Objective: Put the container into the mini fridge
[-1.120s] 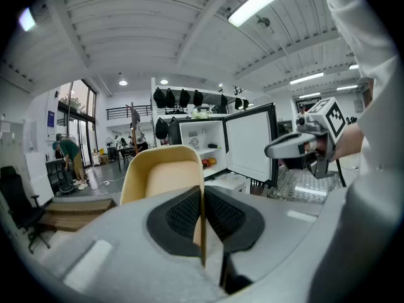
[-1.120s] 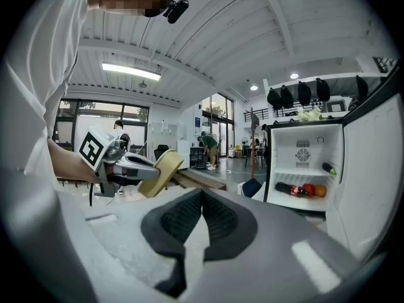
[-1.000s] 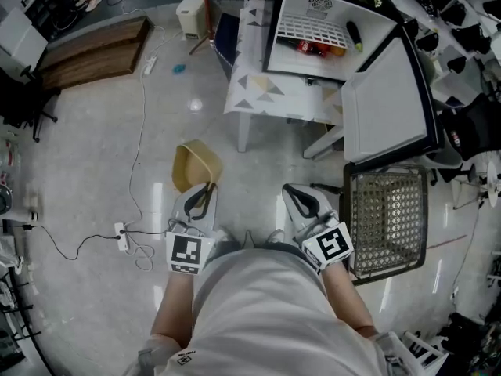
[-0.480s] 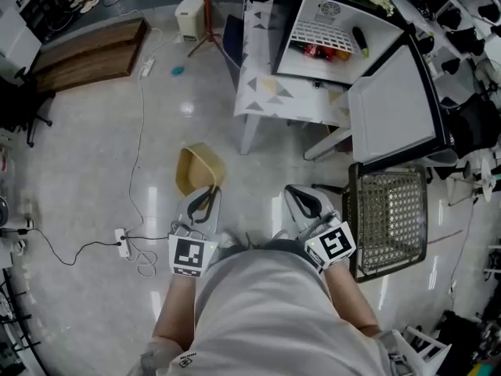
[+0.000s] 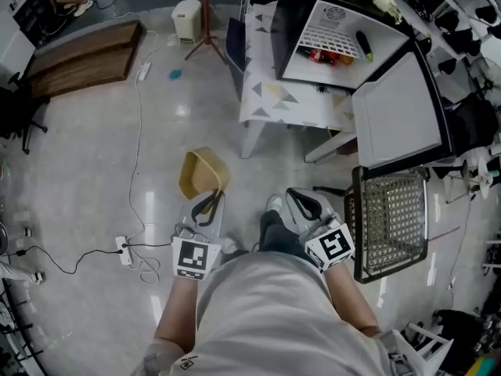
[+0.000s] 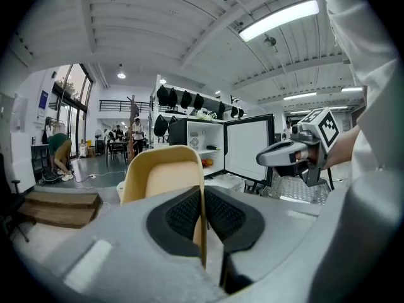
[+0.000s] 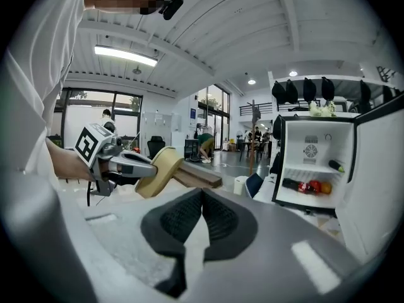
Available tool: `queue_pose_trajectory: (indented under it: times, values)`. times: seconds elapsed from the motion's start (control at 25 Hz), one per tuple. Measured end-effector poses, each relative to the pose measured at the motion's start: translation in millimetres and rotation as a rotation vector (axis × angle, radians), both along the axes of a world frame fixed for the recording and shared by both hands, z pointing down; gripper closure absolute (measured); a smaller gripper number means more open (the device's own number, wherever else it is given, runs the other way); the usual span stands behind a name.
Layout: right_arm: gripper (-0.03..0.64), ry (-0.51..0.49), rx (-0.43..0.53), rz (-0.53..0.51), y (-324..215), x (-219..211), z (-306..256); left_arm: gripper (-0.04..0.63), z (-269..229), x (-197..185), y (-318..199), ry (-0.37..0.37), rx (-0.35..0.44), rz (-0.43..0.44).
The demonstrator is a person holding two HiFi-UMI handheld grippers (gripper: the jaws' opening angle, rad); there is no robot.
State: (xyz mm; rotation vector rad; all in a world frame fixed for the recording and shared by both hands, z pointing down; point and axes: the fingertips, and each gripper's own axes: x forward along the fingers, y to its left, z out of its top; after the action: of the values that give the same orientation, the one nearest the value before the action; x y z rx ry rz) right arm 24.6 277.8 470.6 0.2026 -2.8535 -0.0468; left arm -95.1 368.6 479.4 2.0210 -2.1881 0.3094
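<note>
Ahead on the cloth-covered counter, the black mini fridge with a white interior stands with its door swung open. Over the last 1 second the person has stepped toward it, and a dark trouser leg now shows between the 2 grippers. The left gripper keeps its jaws clamped on the wall of the tan plastic container, still well short of the fridge. The right gripper has its jaws closed on nothing. The carry is under way; placement remains.
</note>
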Motion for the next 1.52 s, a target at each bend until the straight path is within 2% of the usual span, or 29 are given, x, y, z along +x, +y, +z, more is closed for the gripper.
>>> queue_pose_trajectory:
  times: [0.28, 0.68, 1.12, 1.32, 1.52]
  values:
    - [0.612, -0.022, -0.02, -0.009, -47.1, -21.0, 5.1, 0.572, 7.7, -9.0, -43.9, 0.0, -0.039, 0.003]
    - [0.612, -0.044, -0.037, -0.042, -159.4, -33.2, 2.6, 0.572, 5.8, -14.1, -157.0, -0.015, -0.086, -0.006]
    - [0.612, -0.071, -0.046, -0.059, -278.1, -22.9, -4.2, 0.572, -3.4, 15.7, -288.2, -0.013, -0.073, -0.014]
    - [0.612, -0.086, -0.043, -0.064, -305.0, -15.5, -10.9, 0.572, -5.5, 34.9, -330.7, -0.017, -0.077, 0.021]
    - [0.613, -0.095, -0.064, 0.0, -329.1, -3.3, -7.0, 0.572, -5.5, 50.5, -369.1, -0.014, -0.076, 0.079]
